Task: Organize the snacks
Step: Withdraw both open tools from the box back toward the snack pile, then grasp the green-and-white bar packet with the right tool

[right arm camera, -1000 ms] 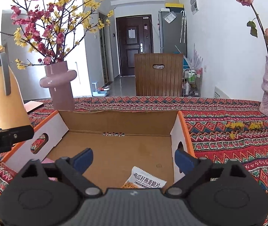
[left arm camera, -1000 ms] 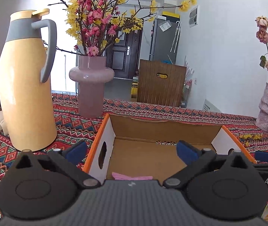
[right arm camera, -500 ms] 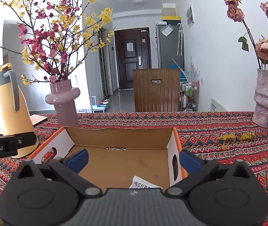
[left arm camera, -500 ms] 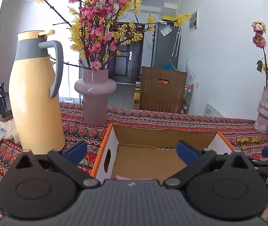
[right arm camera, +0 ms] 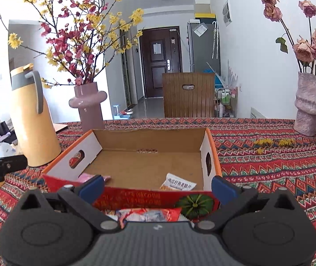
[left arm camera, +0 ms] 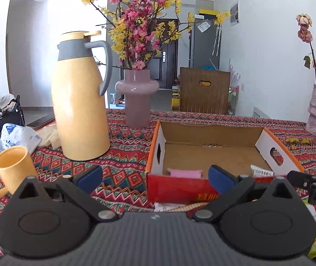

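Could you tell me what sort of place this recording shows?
Most likely a lived-in apartment's dining area: a table under a patterned cloth, flowers in a vase, a thermos, and an entry door down the hallway.

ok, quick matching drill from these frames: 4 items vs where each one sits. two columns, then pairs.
Items:
1. pink packet
2. yellow mug
3. thermos jug
4. red-and-white packet

Places:
A. on the cloth outside the cardboard box, against its near wall
B. near left corner of the table view
C. inside the box, near-left
D. left of the box, upright

Pairs: 1-C, 2-B, 3-D, 4-A
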{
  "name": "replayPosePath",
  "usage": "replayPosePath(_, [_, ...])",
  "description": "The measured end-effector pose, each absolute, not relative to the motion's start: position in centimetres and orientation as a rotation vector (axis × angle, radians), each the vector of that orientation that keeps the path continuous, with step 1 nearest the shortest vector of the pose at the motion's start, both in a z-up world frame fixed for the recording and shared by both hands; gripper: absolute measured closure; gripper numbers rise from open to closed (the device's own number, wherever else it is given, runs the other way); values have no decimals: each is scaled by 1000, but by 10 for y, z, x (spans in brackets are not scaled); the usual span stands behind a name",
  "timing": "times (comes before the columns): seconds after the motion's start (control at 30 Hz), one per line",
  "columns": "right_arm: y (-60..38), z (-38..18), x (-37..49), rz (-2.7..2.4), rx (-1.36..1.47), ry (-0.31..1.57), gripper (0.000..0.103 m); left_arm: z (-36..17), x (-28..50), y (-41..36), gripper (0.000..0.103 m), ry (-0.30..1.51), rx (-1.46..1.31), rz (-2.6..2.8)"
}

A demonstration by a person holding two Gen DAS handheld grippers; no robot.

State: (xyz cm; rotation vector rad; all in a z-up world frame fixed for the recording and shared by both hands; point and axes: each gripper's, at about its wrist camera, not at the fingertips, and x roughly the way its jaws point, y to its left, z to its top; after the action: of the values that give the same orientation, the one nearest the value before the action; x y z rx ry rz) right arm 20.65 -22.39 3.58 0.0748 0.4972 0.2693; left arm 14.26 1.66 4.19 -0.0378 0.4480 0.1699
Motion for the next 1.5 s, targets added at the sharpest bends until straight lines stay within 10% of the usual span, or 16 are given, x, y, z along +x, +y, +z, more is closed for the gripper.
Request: replayPosePath(1.5, [-267, -16, 130, 83, 86, 640, 0, -13, 84, 45, 0, 562, -163, 91])
